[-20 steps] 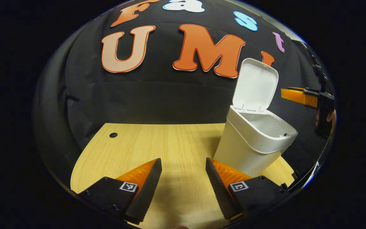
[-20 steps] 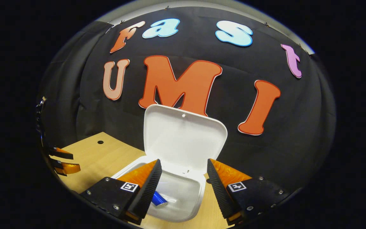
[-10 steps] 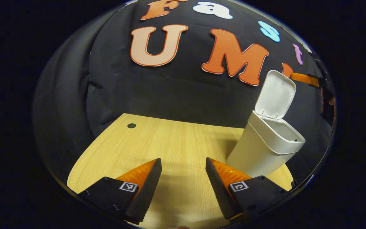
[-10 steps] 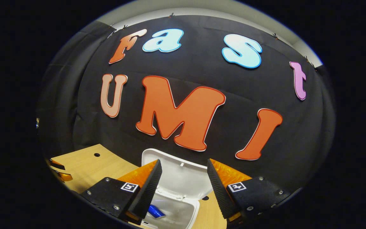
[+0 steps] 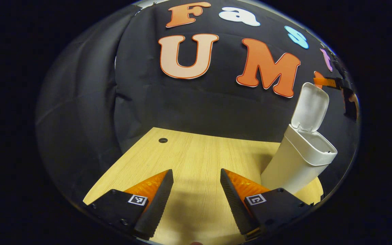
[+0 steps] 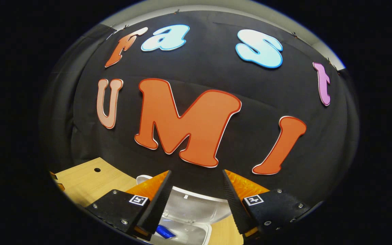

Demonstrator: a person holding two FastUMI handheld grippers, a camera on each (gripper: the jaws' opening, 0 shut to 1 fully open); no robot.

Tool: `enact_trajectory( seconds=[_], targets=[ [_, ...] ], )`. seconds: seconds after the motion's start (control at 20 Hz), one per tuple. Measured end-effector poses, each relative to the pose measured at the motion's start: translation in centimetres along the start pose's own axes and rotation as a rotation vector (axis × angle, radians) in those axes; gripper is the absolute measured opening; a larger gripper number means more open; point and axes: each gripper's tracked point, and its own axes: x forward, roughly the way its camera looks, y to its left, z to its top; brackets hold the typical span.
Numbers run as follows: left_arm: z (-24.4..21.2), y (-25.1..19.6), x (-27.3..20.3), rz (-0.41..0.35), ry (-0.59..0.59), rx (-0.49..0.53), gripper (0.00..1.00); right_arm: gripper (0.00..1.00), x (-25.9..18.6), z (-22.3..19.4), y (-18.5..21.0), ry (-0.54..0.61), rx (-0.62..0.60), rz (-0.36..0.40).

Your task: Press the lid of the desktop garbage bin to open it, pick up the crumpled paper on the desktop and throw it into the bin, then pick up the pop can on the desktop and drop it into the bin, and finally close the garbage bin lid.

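— Where does the bin stand?

— In the left gripper view the white garbage bin (image 5: 296, 166) stands on the light wooden tabletop (image 5: 196, 160), at the right side near the far edge, in front of the black cloth wall. Its lid (image 5: 310, 107) is swung up on the hinge at the far rim and stands nearly upright, so the mouth is uncovered.

— And the left gripper?

— The left gripper (image 5: 196, 194) hangs above the bare wood, well left of the bin. Its fingers (image 5: 157, 199) are spread apart with nothing between them, only wood grain and their own shadow below.

— The other one?

— The right gripper (image 6: 196, 200) is up above the bin, looking over the top of the raised lid (image 6: 196, 209) toward the cloth wall. Its fingers (image 6: 157, 204) are released as well, parted and gripping nothing; the lid's upper edge shows in the gap between them, but I cannot tell whether anything touches it. In the left gripper view the same right gripper (image 5: 330, 82) shows far off at the right edge, just beside the lid's top corner and slightly above it.

— Anything inside the bin?

— Low in the right gripper view, past the lid, the pop can (image 6: 164, 232) shows as a blue piece lying inside the white garbage bin (image 6: 196, 234). The crumpled paper I cannot make out.

— Anything else on the tabletop?

— A small round hole (image 5: 163, 140) in the wood near the far left corner.
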Motion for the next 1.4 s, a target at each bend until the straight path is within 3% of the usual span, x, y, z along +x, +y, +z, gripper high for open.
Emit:
enact_trajectory(
  seconds=[0.45,0.7,1.15,1.4],
  targets=[
    [0.6,1.1,0.0,-0.003,-0.007,0.027,0.88,0.79,-2.6,-1.2,1.5,0.02,0.092,0.022],
    [0.3,0.3,0.3,-0.03,-0.003,0.038,0.89,0.8,-5.3,-4.7,3.4,0.1,0.159,0.065],
    [0.3,-0.5,0.2,-0.06,-0.006,0.057,0.89,0.8,-8.5,-9.4,5.9,0.172,0.101,0.081],
    [-0.1,-0.3,0.4,-0.059,0.008,0.058,0.9,0.8,-9.2,-11.9,7.2,0.224,0.135,0.094]
  ],
)
